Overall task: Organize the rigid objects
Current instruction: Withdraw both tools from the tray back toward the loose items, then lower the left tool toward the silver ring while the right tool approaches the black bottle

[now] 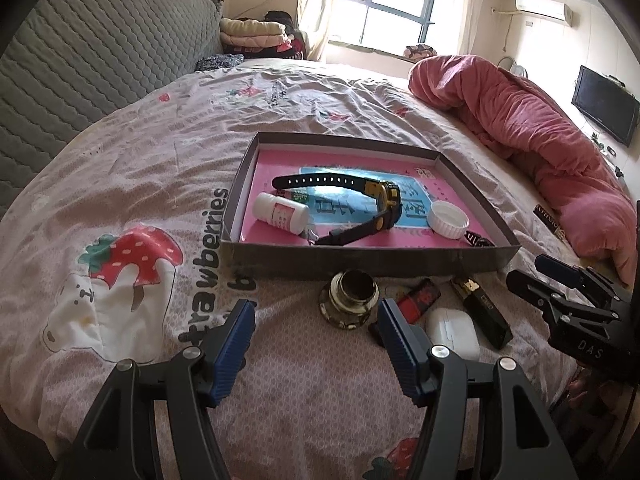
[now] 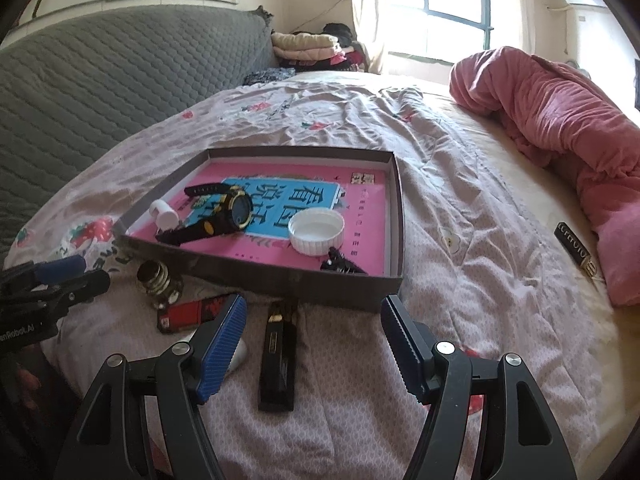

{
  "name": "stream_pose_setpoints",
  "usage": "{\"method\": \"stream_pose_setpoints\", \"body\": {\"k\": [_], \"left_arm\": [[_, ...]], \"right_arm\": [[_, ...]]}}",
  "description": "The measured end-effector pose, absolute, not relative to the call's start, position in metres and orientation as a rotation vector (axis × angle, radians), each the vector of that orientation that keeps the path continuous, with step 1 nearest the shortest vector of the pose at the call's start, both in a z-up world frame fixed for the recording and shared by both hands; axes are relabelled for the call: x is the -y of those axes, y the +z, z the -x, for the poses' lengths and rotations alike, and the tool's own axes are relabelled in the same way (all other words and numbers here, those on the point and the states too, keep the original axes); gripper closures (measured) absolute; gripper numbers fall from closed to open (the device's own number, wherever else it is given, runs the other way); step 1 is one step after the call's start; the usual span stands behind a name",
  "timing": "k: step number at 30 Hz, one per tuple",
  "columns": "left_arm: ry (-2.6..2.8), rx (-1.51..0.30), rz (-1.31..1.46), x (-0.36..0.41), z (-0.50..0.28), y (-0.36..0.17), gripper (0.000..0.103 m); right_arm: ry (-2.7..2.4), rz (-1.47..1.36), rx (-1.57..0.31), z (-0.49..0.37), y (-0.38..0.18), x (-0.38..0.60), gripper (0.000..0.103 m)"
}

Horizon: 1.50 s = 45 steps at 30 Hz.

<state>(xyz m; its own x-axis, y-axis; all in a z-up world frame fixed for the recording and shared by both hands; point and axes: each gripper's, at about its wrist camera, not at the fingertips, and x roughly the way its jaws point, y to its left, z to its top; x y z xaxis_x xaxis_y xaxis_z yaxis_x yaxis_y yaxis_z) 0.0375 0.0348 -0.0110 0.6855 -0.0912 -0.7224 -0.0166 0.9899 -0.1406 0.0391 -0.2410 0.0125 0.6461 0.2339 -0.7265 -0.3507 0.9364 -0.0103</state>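
A shallow grey box with a pink bottom lies on the bed. It holds a black-and-yellow watch, a white bottle, a white lid and a small black clip. In front of it lie a metal cap, a red-black lighter, a white earbud case and a long black bar. My left gripper is open before the metal cap. My right gripper is open over the black bar.
A rolled pink blanket lies along the right side of the bed. A small black tag lies beside it. A grey quilted headboard stands at the left. Folded clothes are stacked near the window.
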Motion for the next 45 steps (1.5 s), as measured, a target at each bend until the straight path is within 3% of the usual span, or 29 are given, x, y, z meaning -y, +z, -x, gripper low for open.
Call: {"method": "stream_pose_setpoints", "body": {"k": [45], "left_arm": [[-0.070,-0.918,0.132,-0.026,-0.047,-0.039,0.040]], "right_arm": [[0.354,0.204,-0.980,-0.036,-0.030,0.231,0.032]]}}
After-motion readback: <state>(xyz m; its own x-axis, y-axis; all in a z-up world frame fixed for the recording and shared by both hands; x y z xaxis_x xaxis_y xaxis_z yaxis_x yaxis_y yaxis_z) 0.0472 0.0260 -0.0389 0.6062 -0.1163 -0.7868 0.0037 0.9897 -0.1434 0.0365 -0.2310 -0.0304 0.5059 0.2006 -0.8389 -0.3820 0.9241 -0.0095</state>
